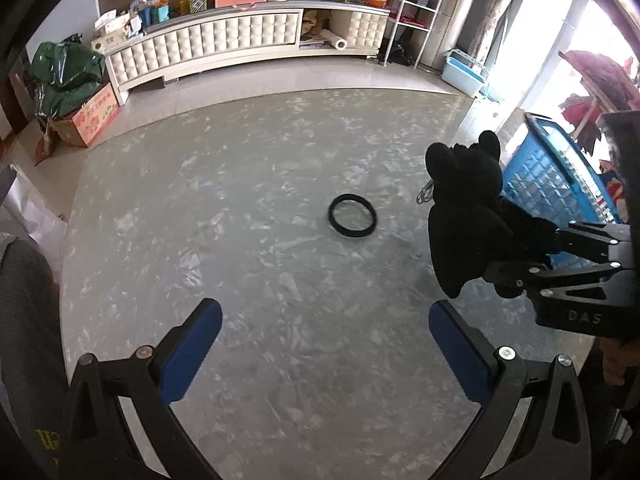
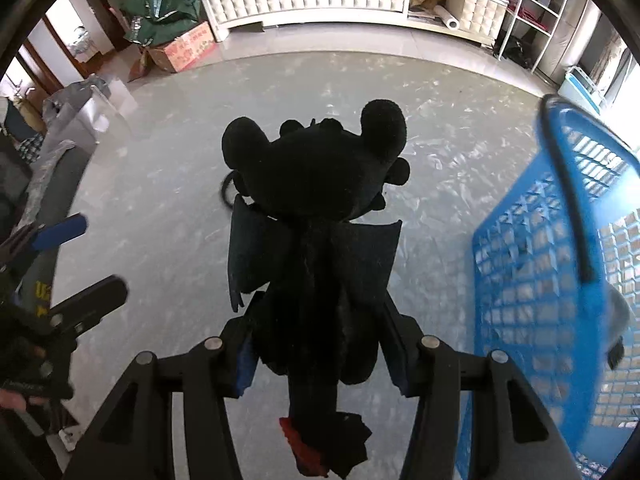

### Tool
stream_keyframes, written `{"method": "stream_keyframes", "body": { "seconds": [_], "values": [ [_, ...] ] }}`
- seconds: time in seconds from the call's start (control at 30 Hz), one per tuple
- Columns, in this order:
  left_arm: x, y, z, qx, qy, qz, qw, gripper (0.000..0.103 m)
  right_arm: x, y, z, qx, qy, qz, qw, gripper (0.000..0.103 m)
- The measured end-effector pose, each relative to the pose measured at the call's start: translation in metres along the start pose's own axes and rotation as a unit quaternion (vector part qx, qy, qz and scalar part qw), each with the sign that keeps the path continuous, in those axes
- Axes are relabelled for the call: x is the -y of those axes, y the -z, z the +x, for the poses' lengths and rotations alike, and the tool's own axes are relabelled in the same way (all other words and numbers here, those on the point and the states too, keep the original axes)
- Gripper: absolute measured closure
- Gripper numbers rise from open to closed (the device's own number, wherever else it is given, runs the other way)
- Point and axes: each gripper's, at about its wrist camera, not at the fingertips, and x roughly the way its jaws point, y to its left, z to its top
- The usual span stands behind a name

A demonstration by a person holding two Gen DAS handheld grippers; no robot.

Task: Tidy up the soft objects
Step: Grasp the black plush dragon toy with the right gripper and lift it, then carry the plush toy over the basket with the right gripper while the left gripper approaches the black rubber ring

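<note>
My right gripper (image 2: pixel 320 340) is shut on a black plush dragon toy (image 2: pixel 316 208) with round ears and dark wings, held above the grey marbled table. It also shows in the left wrist view (image 1: pixel 468 208), held by the right gripper (image 1: pixel 528 256) at the right. A blue plastic basket (image 2: pixel 540 280) stands just right of the toy; it also shows in the left wrist view (image 1: pixel 552 184). My left gripper (image 1: pixel 324 332) is open and empty over the table, with blue pads (image 1: pixel 192 344). A black ring (image 1: pixel 353 216) lies on the table ahead of it.
The round grey table (image 1: pixel 240 240) fills the near field. Beyond it are a white padded cabinet (image 1: pixel 224 44), a cardboard box (image 1: pixel 92 120) with a green bag, a white wire shelf (image 1: pixel 416 8) and a pale blue bin (image 1: pixel 464 72).
</note>
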Motion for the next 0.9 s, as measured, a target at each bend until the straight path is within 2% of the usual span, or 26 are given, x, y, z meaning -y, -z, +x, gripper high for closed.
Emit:
{"method": "stream_keyframes", "body": {
  "seconds": [0.43,0.63,0.9],
  "values": [
    [0.031,0.000,-0.039,0.023,0.003,0.033,0.9992,0.000,0.019,0.029,-0.086,0.046,-0.021,-0.035,0.998,0.053],
    [0.033,-0.013,-0.036,0.024,0.007,0.036,0.9991,0.000,0.046,0.029,-0.106,0.060,-0.031,-0.025,0.997,0.053],
    [0.042,-0.026,-0.011,0.002,0.009,0.057,0.9983,0.000,0.076,0.041,-0.115,0.070,-0.006,-0.012,0.997,0.053]
  ]
}}
